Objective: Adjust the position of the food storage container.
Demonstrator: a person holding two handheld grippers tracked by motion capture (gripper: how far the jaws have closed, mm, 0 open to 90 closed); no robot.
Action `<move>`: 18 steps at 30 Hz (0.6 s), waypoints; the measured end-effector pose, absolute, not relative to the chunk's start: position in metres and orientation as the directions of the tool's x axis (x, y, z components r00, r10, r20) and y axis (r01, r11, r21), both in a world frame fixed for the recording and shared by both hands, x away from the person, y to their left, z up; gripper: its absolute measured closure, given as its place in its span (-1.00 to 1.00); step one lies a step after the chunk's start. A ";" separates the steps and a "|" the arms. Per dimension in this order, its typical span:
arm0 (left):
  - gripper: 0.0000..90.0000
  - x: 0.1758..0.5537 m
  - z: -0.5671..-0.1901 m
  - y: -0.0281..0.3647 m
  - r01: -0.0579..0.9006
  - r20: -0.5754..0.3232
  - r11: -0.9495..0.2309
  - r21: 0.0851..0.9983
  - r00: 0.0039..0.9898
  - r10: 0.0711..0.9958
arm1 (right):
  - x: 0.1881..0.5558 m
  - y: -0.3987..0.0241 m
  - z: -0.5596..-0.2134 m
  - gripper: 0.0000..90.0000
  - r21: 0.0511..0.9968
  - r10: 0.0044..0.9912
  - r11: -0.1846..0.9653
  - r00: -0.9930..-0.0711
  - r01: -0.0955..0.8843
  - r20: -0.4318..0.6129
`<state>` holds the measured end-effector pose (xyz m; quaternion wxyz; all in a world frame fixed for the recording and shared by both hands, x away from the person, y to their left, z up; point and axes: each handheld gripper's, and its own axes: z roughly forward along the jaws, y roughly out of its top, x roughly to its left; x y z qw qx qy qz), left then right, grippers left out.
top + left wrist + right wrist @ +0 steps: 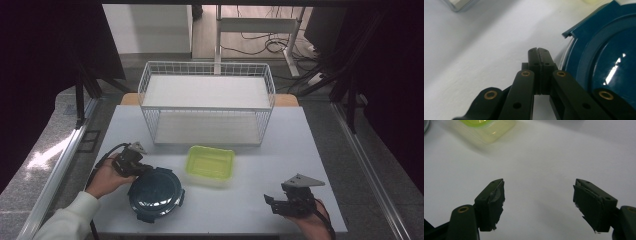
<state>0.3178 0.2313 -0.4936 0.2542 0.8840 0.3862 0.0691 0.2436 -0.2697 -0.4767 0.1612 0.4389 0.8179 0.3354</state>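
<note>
The left gripper (539,51), jaws together, sits just beside the round blue box (155,193) on the bench (300,150); pushing it could slide it away. The right gripper (539,202) waits, jaws apart.

Dim surrounds, bright tabletop, close-ups perhaps blurred (glare)

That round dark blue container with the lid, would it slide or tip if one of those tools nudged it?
The round blue container sits low and wide on the white table, so it would probably slide rather than tip. Its glossy lid catches reflections, so it looks like hard, stiff plastic, likely slippery. The clip tabs around its rim may offer a surer hold. The shut left tool rests just beside that rim.
</note>
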 end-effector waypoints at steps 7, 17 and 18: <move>1.00 0.303 -0.481 0.265 0.710 -0.082 -0.469 0.525 0.591 0.803 | 0.244 -0.271 -0.477 -0.45 0.691 0.827 0.391 -0.562 0.608 0.027; 1.00 0.274 -0.495 0.287 0.768 -0.142 -0.409 0.492 0.535 0.833 | 0.242 -0.268 -0.475 -0.45 0.692 0.829 0.393 -0.559 0.605 0.018; 1.00 0.274 -0.496 0.287 0.770 -0.150 -0.405 0.493 0.534 0.832 | 0.242 -0.268 -0.475 -0.45 0.692 0.829 0.393 -0.559 0.605 0.018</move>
